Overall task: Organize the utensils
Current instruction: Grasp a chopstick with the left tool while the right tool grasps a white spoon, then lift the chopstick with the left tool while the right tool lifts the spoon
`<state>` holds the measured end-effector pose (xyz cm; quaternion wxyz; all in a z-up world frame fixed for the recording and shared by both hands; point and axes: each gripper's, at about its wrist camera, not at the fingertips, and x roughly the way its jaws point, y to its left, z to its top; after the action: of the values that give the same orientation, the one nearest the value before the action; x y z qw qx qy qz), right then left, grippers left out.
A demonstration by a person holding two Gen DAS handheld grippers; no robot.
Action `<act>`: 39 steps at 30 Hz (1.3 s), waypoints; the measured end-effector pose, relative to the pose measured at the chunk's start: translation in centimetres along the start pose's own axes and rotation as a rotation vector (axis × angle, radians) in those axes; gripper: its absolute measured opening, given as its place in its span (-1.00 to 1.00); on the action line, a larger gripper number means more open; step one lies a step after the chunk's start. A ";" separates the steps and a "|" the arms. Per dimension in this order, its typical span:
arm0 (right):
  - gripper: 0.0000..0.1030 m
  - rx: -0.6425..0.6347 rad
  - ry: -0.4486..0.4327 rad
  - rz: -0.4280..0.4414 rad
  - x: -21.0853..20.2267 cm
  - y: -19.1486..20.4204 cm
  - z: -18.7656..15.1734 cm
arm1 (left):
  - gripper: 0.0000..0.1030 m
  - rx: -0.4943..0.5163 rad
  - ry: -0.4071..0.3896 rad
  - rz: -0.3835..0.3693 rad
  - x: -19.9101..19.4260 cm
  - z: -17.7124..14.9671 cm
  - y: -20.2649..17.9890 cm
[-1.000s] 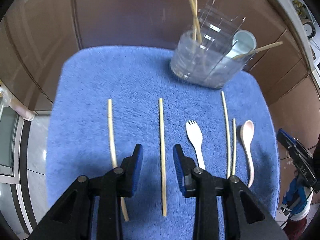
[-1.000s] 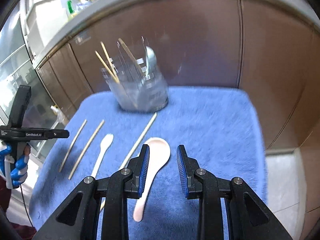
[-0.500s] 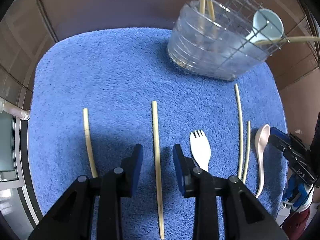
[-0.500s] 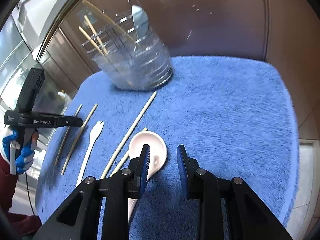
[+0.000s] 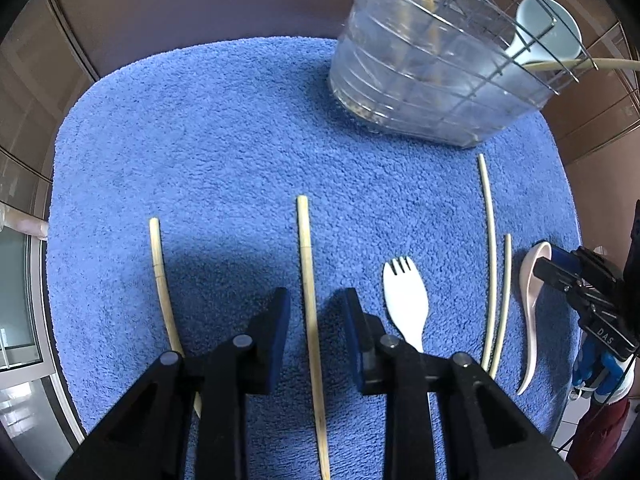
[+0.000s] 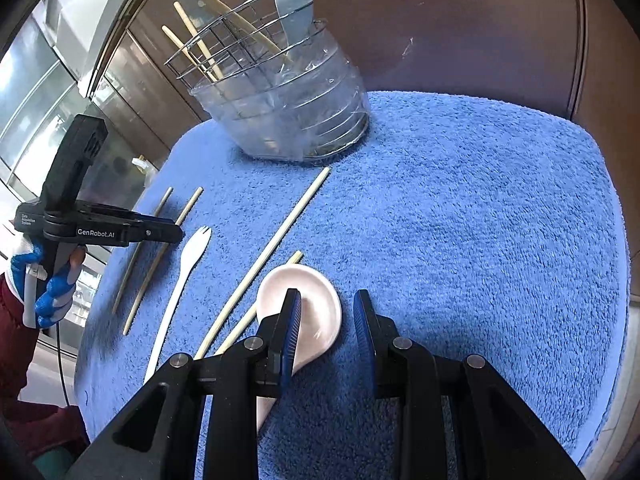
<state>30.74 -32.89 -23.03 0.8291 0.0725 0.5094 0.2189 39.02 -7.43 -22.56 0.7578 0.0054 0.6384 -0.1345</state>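
Approach step of the utensil sort, both pickups pending. My left jaws (image 5: 314, 314) stood at a narrow gap straddling the middle chopstick (image 5: 309, 280), which lay on the blue towel (image 5: 224, 128) toward its near edge; the pads were apart from the stick, not pressing it, and they had just been closing around it. My right jaws (image 6: 327, 320) hung narrowly parted and empty over the pink spoon (image 6: 316, 308) near the towel's near edge, the left pad over the bowl, the right pad over bare towel beside it. The wire caddy (image 5: 432, 92), already holding chopsticks and a pale spoon, stood at the towel's far edge. A spork (image 5: 406, 304), a chopstick (image 5: 160, 276) toward the left edge and a pair of chopsticks (image 5: 493, 292) lay between. Judged next: the left jaws needed to sink onto the stick and pinch it squarely; the right needed to shift so that both pads flanked the spoon. Against the frame a second before, both tools had dropped lower and tipped steeper, the caddy loomed nearer, and the spoon bowl had come under my right jaws.
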 end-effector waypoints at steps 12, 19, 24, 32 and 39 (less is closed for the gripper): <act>-0.67 -0.020 -0.004 -0.015 0.2 -0.1 0.1 | -0.54 0.040 -0.062 0.061 0.2 -1.9 -1.4; -0.77 -0.058 0.006 -0.026 0.4 0.2 0.2 | -0.67 0.059 -0.103 0.113 0.4 -3.0 -2.6; -0.77 -0.076 0.016 -0.032 0.6 0.4 0.3 | -0.73 0.085 -0.133 0.145 0.2 -3.8 -3.6; -0.77 -0.110 0.046 -0.039 1.1 0.6 0.8 | -0.86 0.093 -0.171 0.171 -0.3 -5.3 -4.5; -0.84 -0.135 0.025 -0.056 0.9 1.2 0.7 | -0.91 0.086 -0.192 0.166 -0.7 -6.2 -4.2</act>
<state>31.34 -31.31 -23.04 0.8315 -0.0005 0.5054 0.2305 32.06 -10.20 -22.36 0.8229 0.0779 0.5540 -0.0986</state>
